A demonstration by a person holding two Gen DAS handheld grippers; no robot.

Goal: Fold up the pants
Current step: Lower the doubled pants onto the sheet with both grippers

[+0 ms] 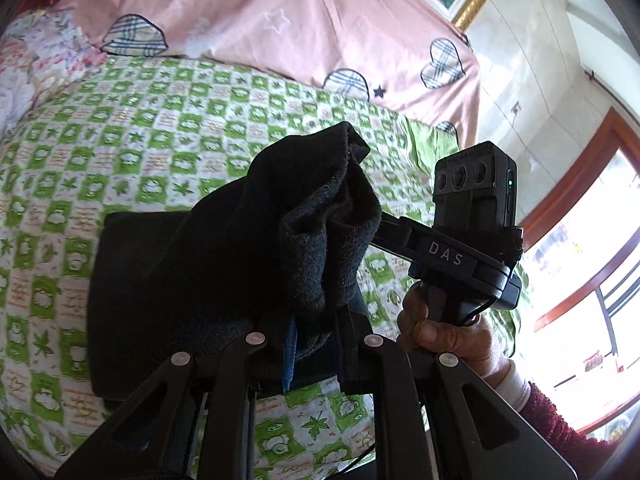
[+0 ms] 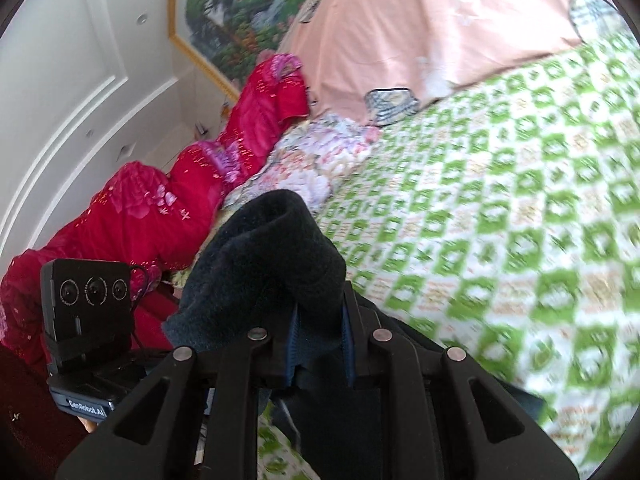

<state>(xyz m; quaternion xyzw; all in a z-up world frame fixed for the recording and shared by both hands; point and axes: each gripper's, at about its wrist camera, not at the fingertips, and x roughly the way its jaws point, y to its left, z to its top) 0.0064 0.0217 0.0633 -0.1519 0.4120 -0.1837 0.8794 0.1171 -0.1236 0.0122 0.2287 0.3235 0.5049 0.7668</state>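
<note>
The black fleece pants (image 1: 224, 248) bunch up in front of my left gripper (image 1: 316, 332), which is shut on a fold of the cloth between its blue pads. Below that fold the pants spread dark and flat over the green-checked bedsheet (image 1: 160, 128). In the left wrist view, the right gripper's camera block (image 1: 474, 184) and the hand (image 1: 444, 332) holding it sit just right of the bunched cloth. My right gripper (image 2: 320, 336) is also shut on a rolled edge of the pants (image 2: 272, 264). The left gripper's camera block (image 2: 90, 292) shows at its left.
A pink quilt with plaid hearts (image 1: 280, 20) lies across the far side of the bed. A red flowered cover (image 2: 168, 208) lies along the white wall, under a gold-framed painting (image 2: 240, 12). A floral cloth (image 2: 320, 152) lies beside it. A bright window with wooden frame (image 1: 580, 240) is at right.
</note>
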